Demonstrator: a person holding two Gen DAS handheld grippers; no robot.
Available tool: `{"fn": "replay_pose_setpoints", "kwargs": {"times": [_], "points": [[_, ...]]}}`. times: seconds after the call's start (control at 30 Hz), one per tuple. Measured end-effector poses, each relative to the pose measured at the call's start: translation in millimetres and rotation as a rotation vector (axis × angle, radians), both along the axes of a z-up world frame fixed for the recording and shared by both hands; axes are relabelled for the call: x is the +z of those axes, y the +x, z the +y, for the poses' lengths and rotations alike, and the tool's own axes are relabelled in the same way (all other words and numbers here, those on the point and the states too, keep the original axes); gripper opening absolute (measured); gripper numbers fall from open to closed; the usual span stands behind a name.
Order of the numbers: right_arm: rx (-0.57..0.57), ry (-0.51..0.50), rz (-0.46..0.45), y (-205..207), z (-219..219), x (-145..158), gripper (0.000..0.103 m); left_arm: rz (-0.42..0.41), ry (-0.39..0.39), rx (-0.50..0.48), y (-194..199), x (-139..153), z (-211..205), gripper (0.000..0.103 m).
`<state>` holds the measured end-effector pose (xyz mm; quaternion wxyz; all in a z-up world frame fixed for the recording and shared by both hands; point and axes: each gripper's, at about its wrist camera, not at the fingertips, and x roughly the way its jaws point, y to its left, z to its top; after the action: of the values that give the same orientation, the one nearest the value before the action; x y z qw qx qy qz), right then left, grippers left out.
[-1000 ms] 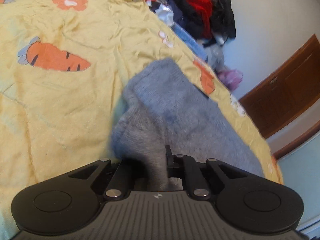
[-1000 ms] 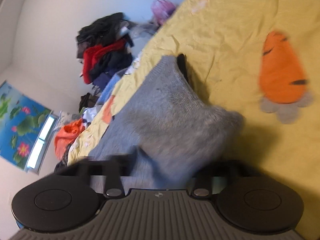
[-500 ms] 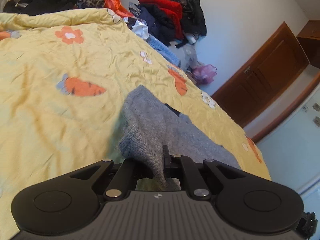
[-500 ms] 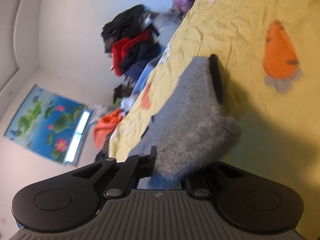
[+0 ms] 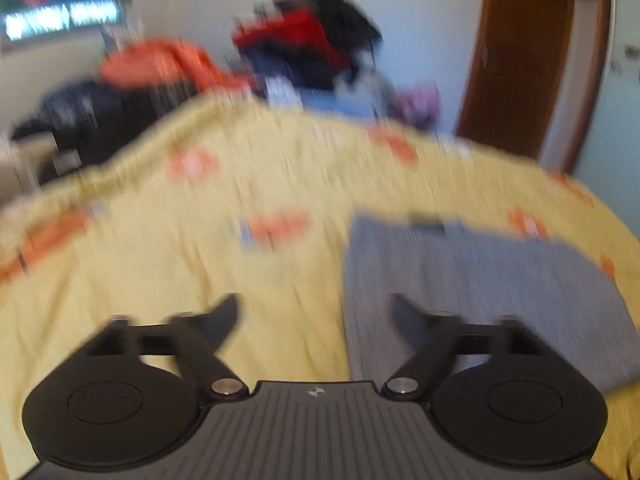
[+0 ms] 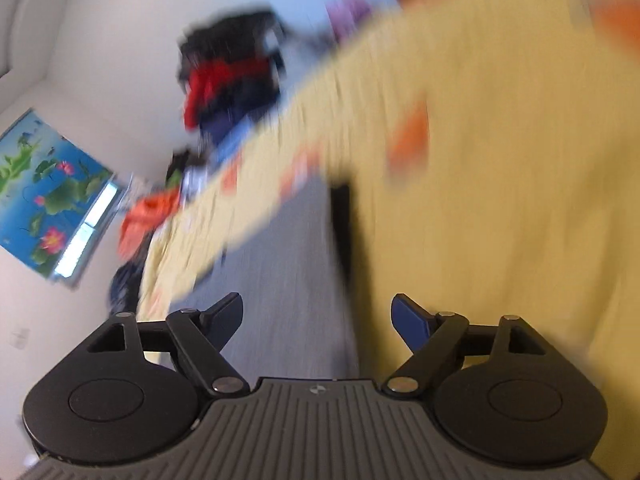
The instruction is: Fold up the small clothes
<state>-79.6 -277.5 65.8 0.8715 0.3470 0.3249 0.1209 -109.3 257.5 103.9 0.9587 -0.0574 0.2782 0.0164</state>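
Both tools now stand spread wide and empty: the left tool (image 5: pixel 314 312) and right tool (image 6: pixel 318 314) no longer pinch the grey garment (image 5: pixel 480 292), which lies flat at the frame's lower right.

Grey knit garment (image 5: pixel 480 280), folded flat, lying on the yellow bedspread (image 5: pixel 160 280), dark tag at far edge

Grey knit cloth garment (image 5: pixel 480 280) on wrinkled yellow cotton-like bedspread (image 5: pixel 200 280); matt black plastic fingers (image 6: pixel 224 316).
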Motion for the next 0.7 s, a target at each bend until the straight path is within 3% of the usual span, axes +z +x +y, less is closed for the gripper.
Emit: {"fn": "replay_pose_setpoints", "kwargs": {"times": [0.03,0.1,0.27,0.33,0.4,0.43,0.47,0.5,0.53,0.57,0.7], "points": [[0.000,-0.046,-0.036,13,-1,9,0.081,-0.065,0.015,-0.002,12,4,-2,0.097],[0.035,-0.132,-0.087,49,4,20,0.081,-0.082,0.071,-0.032,50,3,-17,0.097],[0.158,-0.324,-0.066,153,43,12,0.079,0.060,0.270,-0.129,152,-38,-69,0.097],[0.209,-0.393,-0.037,177,59,3,0.076,0.108,0.297,-0.144,175,-56,-78,0.096],[0.248,-0.418,0.009,196,70,-6,0.074,0.133,0.267,-0.181,186,-67,-80,0.093],[0.261,-0.410,0.022,199,73,-10,0.067,0.138,0.242,-0.204,188,-70,-80,0.083],[0.290,-0.391,0.025,201,77,-14,0.057,0.151,0.219,-0.220,191,-73,-80,0.044],[0.332,-0.364,0.025,203,79,-17,0.027,0.177,0.197,-0.228,194,-75,-81,0.021],[0.359,-0.353,0.031,203,85,-20,0.016,0.189,0.179,-0.232,197,-78,-81,0.020],[0.369,-0.358,0.023,202,87,-21,0.016,0.181,0.174,-0.234,198,-78,-79,0.011],[0.305,-0.271,-0.024,195,71,-11,0.014,0.106,0.169,-0.220,196,-58,-74,0.009]]}}
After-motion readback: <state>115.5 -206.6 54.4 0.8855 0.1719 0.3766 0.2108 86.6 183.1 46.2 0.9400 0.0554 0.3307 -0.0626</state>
